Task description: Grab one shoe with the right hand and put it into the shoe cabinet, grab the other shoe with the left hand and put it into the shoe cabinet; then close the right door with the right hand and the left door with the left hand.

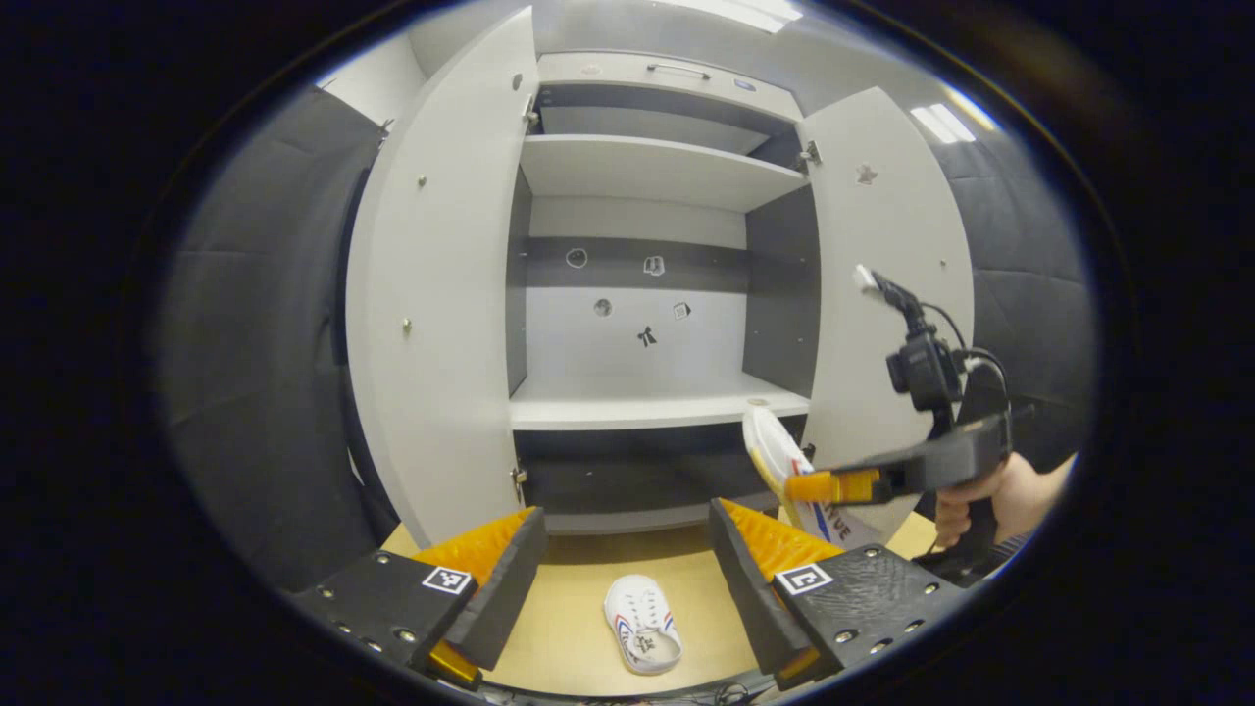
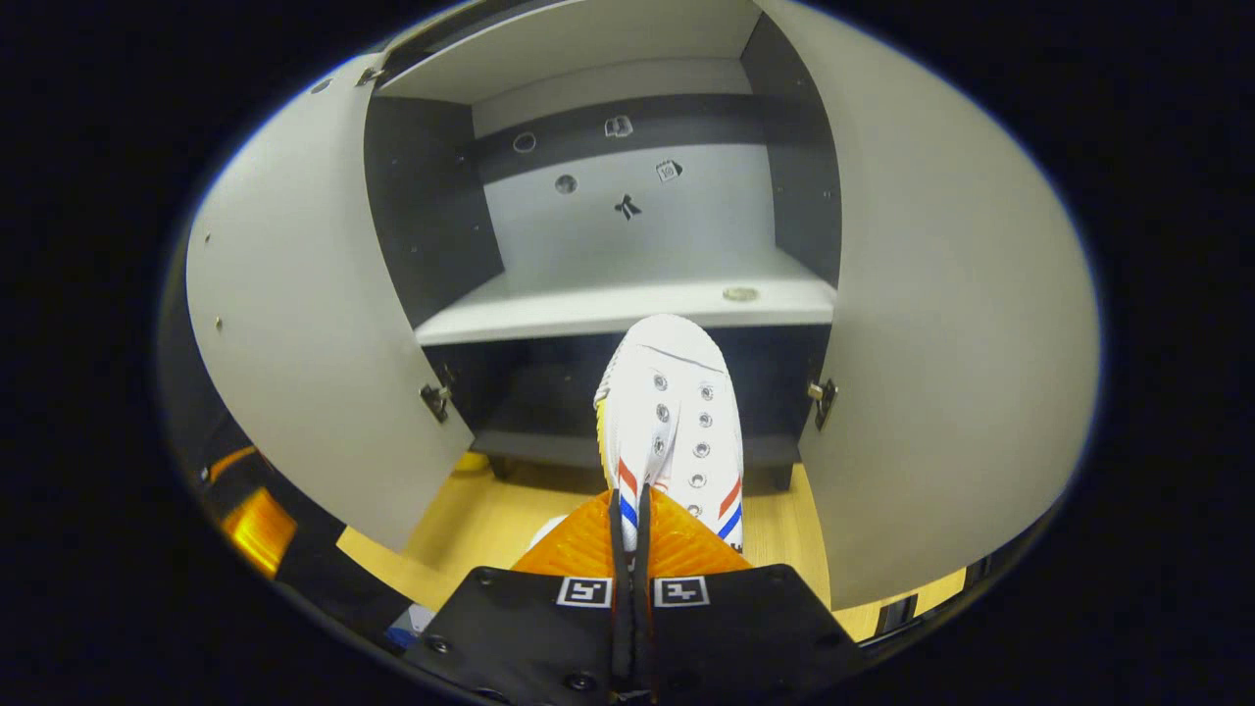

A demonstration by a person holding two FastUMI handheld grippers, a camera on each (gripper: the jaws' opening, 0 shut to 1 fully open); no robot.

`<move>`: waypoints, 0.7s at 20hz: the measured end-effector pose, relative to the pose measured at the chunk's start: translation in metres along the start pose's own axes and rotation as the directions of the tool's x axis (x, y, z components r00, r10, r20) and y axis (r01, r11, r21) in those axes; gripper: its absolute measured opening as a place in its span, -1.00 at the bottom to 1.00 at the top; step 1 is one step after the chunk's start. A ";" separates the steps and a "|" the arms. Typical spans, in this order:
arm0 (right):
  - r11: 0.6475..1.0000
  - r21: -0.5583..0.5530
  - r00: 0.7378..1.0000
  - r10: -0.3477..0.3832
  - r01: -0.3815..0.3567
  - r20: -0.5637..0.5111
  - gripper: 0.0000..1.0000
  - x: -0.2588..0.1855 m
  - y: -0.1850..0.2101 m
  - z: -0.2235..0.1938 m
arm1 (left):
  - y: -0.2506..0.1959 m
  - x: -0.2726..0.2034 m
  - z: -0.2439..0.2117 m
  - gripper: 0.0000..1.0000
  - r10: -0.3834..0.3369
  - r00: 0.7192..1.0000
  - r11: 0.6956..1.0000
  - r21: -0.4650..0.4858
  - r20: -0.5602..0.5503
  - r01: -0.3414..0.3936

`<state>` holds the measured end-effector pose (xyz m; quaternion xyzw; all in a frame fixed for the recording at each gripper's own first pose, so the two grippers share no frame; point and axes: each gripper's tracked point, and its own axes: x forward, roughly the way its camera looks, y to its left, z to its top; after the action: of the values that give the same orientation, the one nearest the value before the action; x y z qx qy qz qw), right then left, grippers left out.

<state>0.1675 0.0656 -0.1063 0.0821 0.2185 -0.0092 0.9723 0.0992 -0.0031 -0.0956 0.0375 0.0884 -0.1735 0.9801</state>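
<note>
A white shoe [image 1: 642, 635] with red and blue stripes lies on the wooden floor [image 1: 569, 628], between and below the fingers of my open left gripper [image 1: 626, 512]. In the right gripper view, my right gripper [image 2: 627, 502] is shut on the second white shoe [image 2: 667, 402], which it holds toe forward just below the front edge of the lower shelf [image 2: 588, 309]. The left gripper view also has that right gripper [image 1: 799, 485], held by a hand [image 1: 1010, 495], with the shoe [image 1: 775, 451] raised before the cabinet [image 1: 637, 167]. Both the left door [image 1: 431, 294] and the right door [image 1: 887, 275] stand wide open.
The cabinet has an upper shelf [image 1: 647, 167] and a dark recess under the lower shelf [image 1: 637, 412]. A small round object [image 2: 740, 293] sits near the shelf's right front. Small stickers mark the back wall [image 2: 627, 206]. Black cloth walls flank the cabinet.
</note>
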 end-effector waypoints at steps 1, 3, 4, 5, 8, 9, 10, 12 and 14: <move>1.000 0.007 0.999 0.005 -0.005 0.033 -0.97 0.002 0.002 0.018 | 0.000 0.000 0.000 0.92 -0.002 1.000 1.000 0.005 0.000 0.002; 1.000 0.001 0.994 0.011 -0.011 0.106 -0.96 0.012 0.005 0.056 | 0.002 0.000 0.003 0.96 0.003 1.000 1.000 0.016 0.006 -0.003; 1.000 -0.015 0.991 0.006 -0.004 0.136 -0.96 0.015 0.006 0.071 | 0.003 -0.001 0.004 0.96 0.007 1.000 1.000 0.021 0.010 -0.008; 1.000 -0.024 0.987 0.002 0.002 0.159 -0.96 0.019 0.006 0.085 | 0.004 -0.002 0.006 0.96 0.014 1.000 1.000 0.026 0.014 -0.014; 1.000 0.006 0.979 0.012 -0.013 0.204 -0.97 0.040 0.011 0.119 | 0.009 -0.005 0.007 0.91 0.032 0.999 0.999 0.040 0.013 -0.033; 1.000 0.011 0.978 0.012 -0.015 0.211 -0.97 0.047 0.009 0.130 | 0.013 -0.007 0.008 0.90 0.045 0.999 0.998 0.050 0.009 -0.045; 1.000 0.009 0.975 0.009 -0.011 0.222 -0.96 0.055 0.007 0.143 | 0.017 -0.009 0.009 0.91 0.059 0.998 0.996 0.058 0.010 -0.060; 1.000 0.000 0.970 -0.003 0.003 0.242 -0.97 0.069 0.003 0.168 | 0.023 -0.013 0.012 0.90 0.081 0.997 0.994 0.068 0.011 -0.082; 1.000 -0.002 0.966 -0.014 0.015 0.257 -0.97 0.086 -0.001 0.188 | 0.028 -0.018 0.012 0.91 0.111 0.994 0.990 0.081 0.008 -0.111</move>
<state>0.3245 0.0355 0.0240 0.0766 0.0911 -0.0266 0.9925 0.0947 0.0280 -0.0793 0.0820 0.0774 -0.1222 0.9861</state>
